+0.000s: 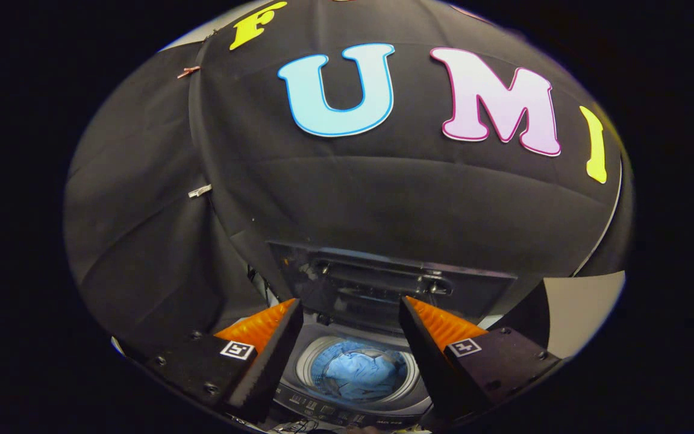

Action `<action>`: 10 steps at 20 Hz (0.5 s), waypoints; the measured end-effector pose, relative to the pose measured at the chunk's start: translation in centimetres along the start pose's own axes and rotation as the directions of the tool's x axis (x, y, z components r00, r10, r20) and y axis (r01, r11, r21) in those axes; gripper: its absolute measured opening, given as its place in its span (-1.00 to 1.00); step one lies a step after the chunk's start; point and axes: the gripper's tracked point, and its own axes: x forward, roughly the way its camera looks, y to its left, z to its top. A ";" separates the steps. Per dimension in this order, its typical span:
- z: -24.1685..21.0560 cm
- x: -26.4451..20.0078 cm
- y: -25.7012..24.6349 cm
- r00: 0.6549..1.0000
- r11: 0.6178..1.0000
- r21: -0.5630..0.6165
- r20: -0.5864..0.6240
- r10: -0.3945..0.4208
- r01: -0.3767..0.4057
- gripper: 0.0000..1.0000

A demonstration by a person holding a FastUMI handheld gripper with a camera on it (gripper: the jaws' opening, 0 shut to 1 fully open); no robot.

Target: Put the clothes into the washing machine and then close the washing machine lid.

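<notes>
Blue clothes (359, 371) lie in washing machine (353, 410) drum. Lid (383, 286) stands upright behind. Gripper (350, 322) fingers apart, empty, above drum; lid closing likely next.

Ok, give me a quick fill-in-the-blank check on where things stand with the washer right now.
1. The blue clothes lie inside the washing machine's ____.
2. The washing machine lid stands ____.
3. The gripper fingers are spread ____, holding nothing.
4. The step left is to ____ the lid.

Missing words: drum; open; apart; close
</notes>
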 end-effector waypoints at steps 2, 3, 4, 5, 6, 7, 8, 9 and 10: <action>0.2 0.8 -1.0 1.000 1.000 0.002 0.010 -0.015 0.015 1.00; 0.6 1.2 -1.5 1.000 1.000 0.005 0.015 -0.024 0.024 1.00; 1.1 1.7 -2.1 0.999 0.999 0.009 0.021 -0.033 0.033 1.00; 1.5 2.2 -2.5 0.999 0.999 0.012 0.026 -0.038 0.038 1.00; 1.8 2.8 -3.1 0.998 0.999 0.013 0.026 -0.050 0.050 1.00; 1.9 3.4 -3.9 0.998 0.998 0.016 0.026 -0.064 0.064 1.00; 2.3 4.0 -4.2 0.997 0.997 0.021 0.029 -0.071 0.070 1.00; 2.7 4.6 -4.6 0.996 0.997 0.027 0.035 -0.079 0.078 1.00; 3.1 5.3 -5.1 0.995 0.996 0.030 0.041 -0.089 0.088 1.00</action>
